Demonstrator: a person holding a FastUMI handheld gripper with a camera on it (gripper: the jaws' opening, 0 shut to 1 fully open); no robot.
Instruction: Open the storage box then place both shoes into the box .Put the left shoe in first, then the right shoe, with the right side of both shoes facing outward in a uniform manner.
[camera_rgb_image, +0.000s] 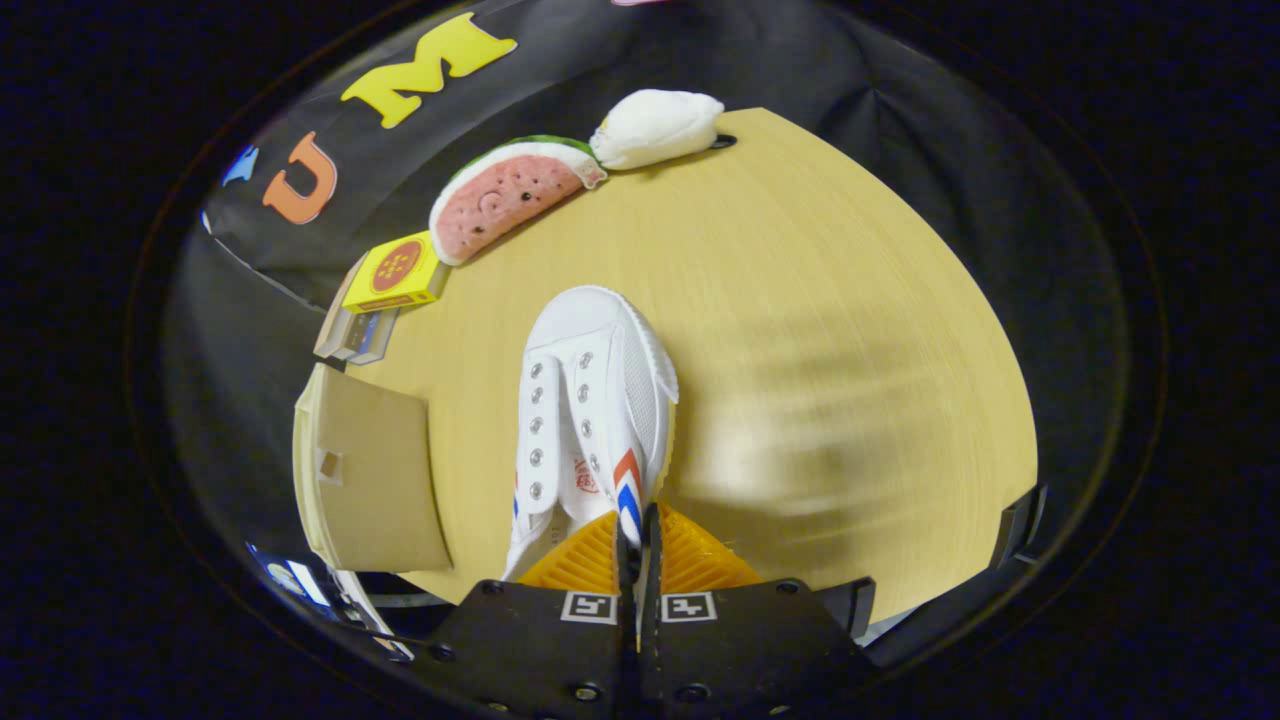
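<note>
The orange ribbed tongs are pressed nearly together, pinching the heel-side collar of the white canvas lace-up shoe, which is held toe-forward over the pale wooden counter. The tan cardboard storage box sits just beside the shoe.

White shoe pinched between fingers

No legible text found. Red mark on white shoe side too small to be read. Round red emblem on yellow box blurred. Square coded markers seen on fingers.
</note>
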